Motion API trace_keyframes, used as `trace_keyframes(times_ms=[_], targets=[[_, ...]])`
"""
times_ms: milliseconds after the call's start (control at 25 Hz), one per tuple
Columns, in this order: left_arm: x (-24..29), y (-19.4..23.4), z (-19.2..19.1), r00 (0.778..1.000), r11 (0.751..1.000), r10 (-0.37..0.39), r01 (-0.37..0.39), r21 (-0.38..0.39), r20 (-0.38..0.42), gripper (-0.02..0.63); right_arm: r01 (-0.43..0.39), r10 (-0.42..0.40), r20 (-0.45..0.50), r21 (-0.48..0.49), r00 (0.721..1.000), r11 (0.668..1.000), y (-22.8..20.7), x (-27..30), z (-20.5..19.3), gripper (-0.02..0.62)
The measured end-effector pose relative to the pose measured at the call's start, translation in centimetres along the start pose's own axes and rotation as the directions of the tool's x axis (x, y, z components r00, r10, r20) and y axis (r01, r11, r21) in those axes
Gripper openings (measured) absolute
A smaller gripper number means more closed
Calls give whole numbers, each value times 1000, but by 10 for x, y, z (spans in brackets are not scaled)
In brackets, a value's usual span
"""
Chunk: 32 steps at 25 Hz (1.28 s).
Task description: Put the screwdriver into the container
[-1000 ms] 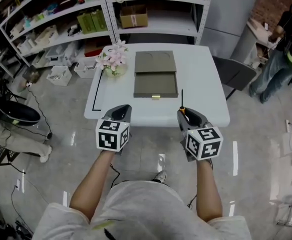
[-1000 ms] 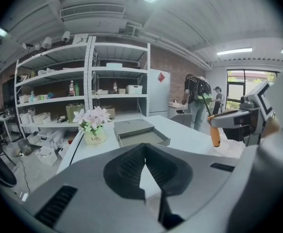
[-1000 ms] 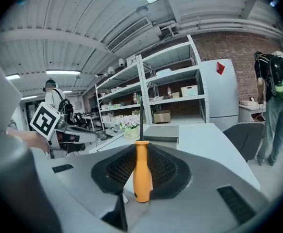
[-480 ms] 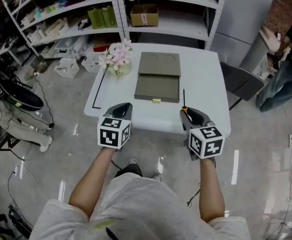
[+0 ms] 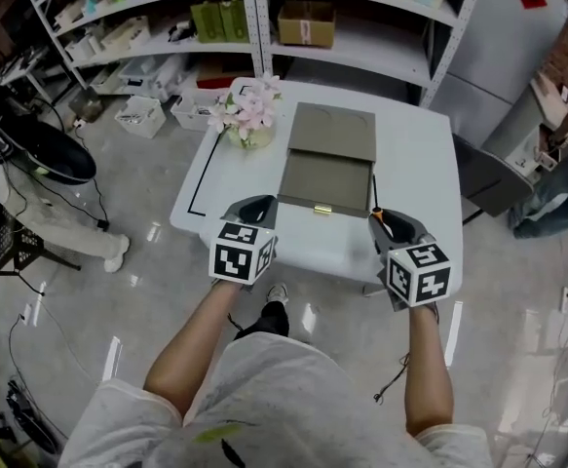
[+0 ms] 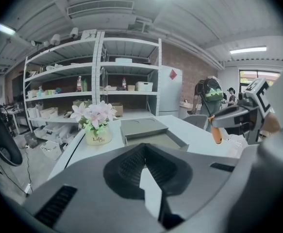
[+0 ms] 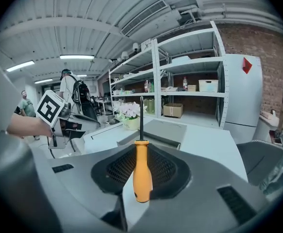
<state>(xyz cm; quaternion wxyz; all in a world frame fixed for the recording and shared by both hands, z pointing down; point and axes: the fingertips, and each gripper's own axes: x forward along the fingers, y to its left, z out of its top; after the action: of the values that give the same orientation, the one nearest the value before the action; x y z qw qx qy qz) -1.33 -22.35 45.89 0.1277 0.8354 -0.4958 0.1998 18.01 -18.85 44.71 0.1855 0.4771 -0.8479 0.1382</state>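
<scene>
Table (image 5: 422, 169) nearer, screwdriver (image 7: 142, 171) clamped in right gripper (image 5: 391, 228)

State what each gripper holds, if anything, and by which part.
The right gripper holds the screwdriver by its orange handle, shaft pointing forward. The left gripper holds nothing; its jaws are together.

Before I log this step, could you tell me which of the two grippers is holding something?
The right gripper, shut on the orange-handled screwdriver; the left gripper has nothing between its jaws.
</scene>
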Motion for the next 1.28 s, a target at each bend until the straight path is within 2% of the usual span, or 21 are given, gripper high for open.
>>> trace_keyframes(times_ms=[360, 600, 1000, 1280], targets=[[57, 40, 7, 1000, 1000, -7, 7, -9, -16, 5, -54, 44, -118, -89, 992, 995, -19, 70, 11, 75], [91, 60, 15, 999, 999, -21, 20, -30, -44, 5, -94, 63, -230, -126, 971, 988, -36, 105, 12, 75], [130, 81, 9, 995, 997, -52, 47, -56, -89, 6, -211, 139, -387, -151, 912, 966, -33, 153, 1, 75], [142, 94, 4, 993, 996, -59, 51, -78, -101, 5, -269, 175, -489, -128, 854, 955, -29, 178, -21, 75]])
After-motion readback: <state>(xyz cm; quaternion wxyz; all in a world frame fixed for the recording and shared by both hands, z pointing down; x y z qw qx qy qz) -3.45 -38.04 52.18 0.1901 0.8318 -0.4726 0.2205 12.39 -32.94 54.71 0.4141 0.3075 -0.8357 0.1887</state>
